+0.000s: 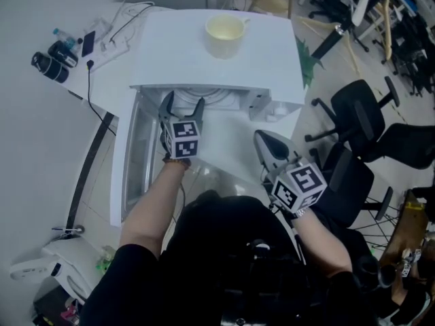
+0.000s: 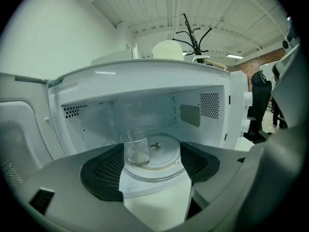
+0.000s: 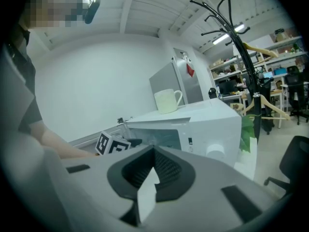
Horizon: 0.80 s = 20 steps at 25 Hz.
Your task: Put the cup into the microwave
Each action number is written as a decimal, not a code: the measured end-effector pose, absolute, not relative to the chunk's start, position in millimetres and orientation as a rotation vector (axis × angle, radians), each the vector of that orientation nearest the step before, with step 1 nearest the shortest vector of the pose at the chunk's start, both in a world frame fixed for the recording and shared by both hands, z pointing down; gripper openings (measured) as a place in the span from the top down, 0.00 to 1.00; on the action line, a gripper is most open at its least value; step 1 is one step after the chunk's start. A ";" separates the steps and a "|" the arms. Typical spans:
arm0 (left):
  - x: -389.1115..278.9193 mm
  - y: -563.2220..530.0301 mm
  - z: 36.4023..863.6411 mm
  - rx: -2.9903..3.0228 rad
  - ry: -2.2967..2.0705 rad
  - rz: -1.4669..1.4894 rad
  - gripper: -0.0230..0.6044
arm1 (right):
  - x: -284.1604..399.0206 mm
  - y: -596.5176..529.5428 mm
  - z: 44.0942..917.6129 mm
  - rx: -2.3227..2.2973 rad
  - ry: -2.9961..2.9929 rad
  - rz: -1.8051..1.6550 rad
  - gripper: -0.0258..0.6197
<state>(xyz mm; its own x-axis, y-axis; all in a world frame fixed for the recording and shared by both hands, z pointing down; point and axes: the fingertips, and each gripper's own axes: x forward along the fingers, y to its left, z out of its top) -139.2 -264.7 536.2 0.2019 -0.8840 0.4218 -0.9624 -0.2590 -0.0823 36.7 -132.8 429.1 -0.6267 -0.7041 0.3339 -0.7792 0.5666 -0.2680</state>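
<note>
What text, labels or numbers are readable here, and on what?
None is readable.
Marks on the microwave front, beside the knob: too small to read.
The red sign on the far grey cabinet: blurred.
Cubes on the left gripper and right gripper: square marker patterns only, no letters.

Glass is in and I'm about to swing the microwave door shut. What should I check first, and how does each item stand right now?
1. Glass cup upright on the turntable: ok.
2. Left gripper has let go: ok, jaws wide apart with nothing between them.
3. Left gripper out of the door's path: not ok, its tips are at the cavity mouth.
4. Door open on the left side: ok.
5. Right gripper free for the push: ok, shut and empty, off the front right corner.
6. Mug on top of the microwave, set back from the front edge: ok.
</note>
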 end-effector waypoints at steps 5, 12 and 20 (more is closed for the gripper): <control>-129.8 -250.2 523.8 2.274 -1.768 0.586 0.39 | 38.9 -132.0 422.8 1.231 -2.630 0.564 0.93; -114.9 -232.6 493.6 2.306 -1.764 0.567 0.39 | 35.2 -138.0 410.6 1.180 -2.667 0.529 0.93; -102.7 -214.1 451.1 2.352 -1.748 0.511 0.39 | 30.3 -143.0 400.1 1.147 -2.695 0.503 0.93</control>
<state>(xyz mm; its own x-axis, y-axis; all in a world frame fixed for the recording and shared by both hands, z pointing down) -102.7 -214.1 451.1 0.2559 -0.8943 0.3671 -0.9513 -0.3005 -0.0691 30.3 -143.0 400.1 -0.6895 -0.6666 0.2831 -0.7239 0.6471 -0.2393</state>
